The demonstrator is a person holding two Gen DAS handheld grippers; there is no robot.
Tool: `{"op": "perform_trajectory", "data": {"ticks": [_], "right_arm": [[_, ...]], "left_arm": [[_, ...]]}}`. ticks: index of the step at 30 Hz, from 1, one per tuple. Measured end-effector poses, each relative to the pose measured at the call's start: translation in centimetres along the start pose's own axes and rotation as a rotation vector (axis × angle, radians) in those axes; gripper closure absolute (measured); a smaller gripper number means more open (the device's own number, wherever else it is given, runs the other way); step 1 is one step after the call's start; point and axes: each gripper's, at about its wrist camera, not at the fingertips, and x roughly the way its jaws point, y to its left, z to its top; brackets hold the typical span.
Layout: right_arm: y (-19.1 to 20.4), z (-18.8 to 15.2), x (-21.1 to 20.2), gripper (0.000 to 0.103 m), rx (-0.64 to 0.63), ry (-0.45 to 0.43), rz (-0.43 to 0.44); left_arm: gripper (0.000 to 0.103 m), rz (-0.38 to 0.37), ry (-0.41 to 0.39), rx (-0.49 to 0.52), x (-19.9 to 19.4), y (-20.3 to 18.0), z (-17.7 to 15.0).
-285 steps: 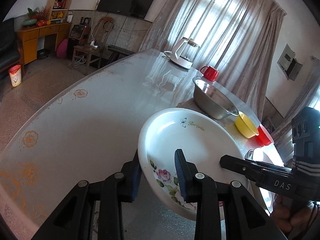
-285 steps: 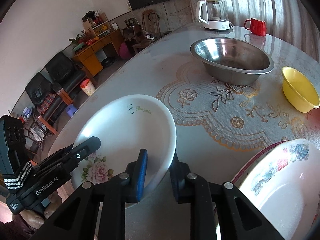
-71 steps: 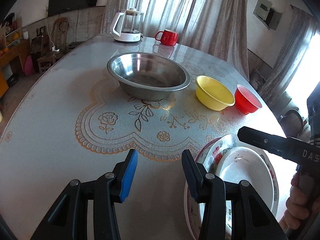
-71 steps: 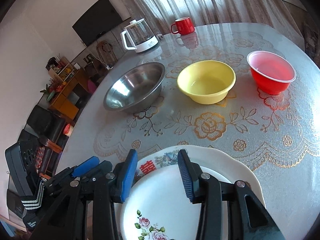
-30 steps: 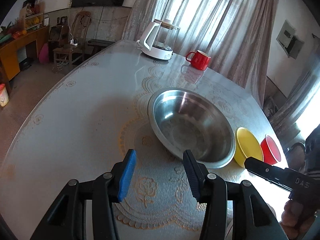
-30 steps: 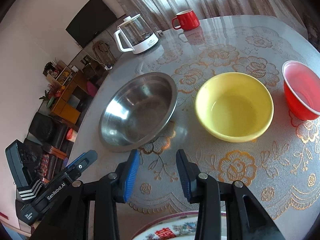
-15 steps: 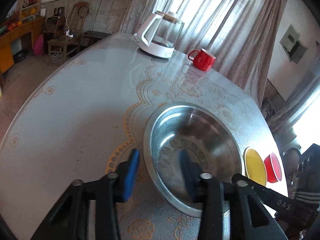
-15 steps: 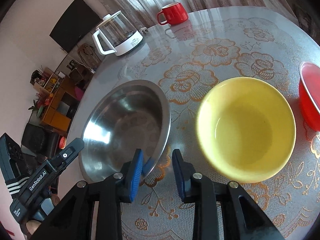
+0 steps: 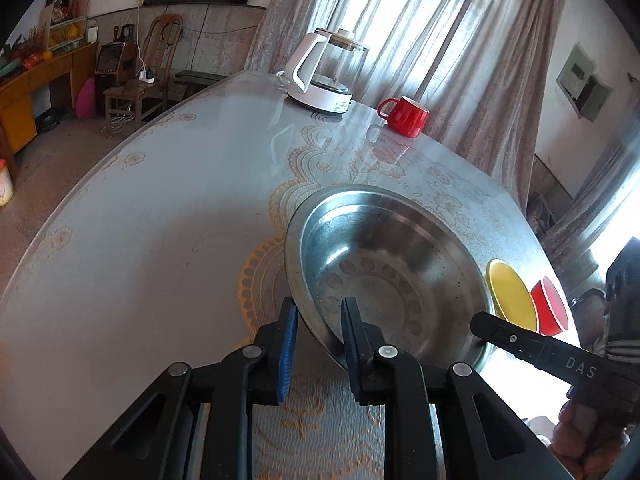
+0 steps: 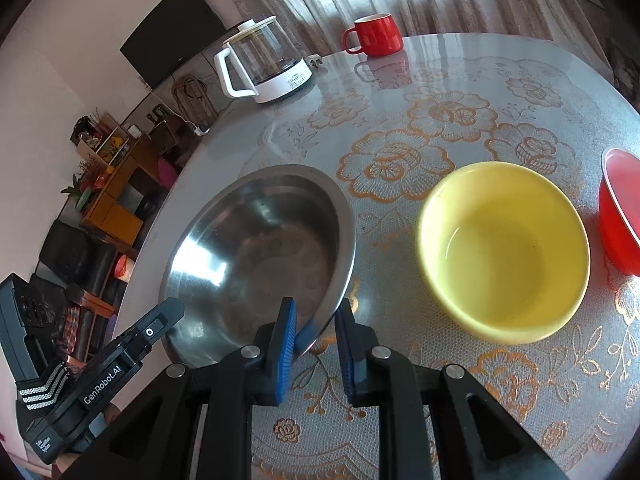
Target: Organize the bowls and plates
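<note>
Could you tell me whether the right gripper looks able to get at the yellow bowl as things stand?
Probably yes: the yellow bowl sits uncovered just beside the right gripper, with bare table between, though its fingers now straddle the steel bowl's rim.

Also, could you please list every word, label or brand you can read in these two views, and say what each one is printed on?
"DAS": white letters on the black body of the right gripper, seen from the left wrist view; any letters beyond it are hidden.
"GenRobot.AI": white letters on the black body of the left gripper, seen from the right wrist view.
Small print on the white base of the kettle: too small to read.
</note>
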Motion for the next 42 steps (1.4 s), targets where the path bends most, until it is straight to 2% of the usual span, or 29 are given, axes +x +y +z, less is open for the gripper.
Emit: {"op": "perform_trajectory", "data": {"ticks": [6, 12, 30, 36, 39, 42], "right_arm": [[0.6, -1.5, -0.4, 0.084, -0.017, 0.019, 0.018], [2.2, -3.3, -1.2, 0.083, -0.096, 0.027, 0.014], [3.4, -7.4, -2.6, 0.083, -0.138, 0.063, 0.037], [3.4, -7.8, -3.6, 0.079, -0.130, 0.041, 0.054], [3.5, -7.7, -4.4, 0.074, -0.129, 0.020, 0.054], [3.3, -7.7, -4.8, 0.074, -0.125, 0.008, 0.050]], "left_arm": [[0.080, -0.006, -0.022, -0.029, -2.5, 0.7, -1.9], [0.079, 0.018, -0.051, -0.018, -4.9, 0.9, -4.2], [0.078, -0.018, -0.033, -0.078, -8.1, 2.0, -8.1], [0.078, 0.017, -0.045, -0.053, -9.0, 1.9, -8.6], [0.078, 0.051, -0.063, -0.034, -9.5, 1.7, -8.8], [0.078, 0.061, -0.070, -0.038, -9.9, 1.8, -8.9]]}}
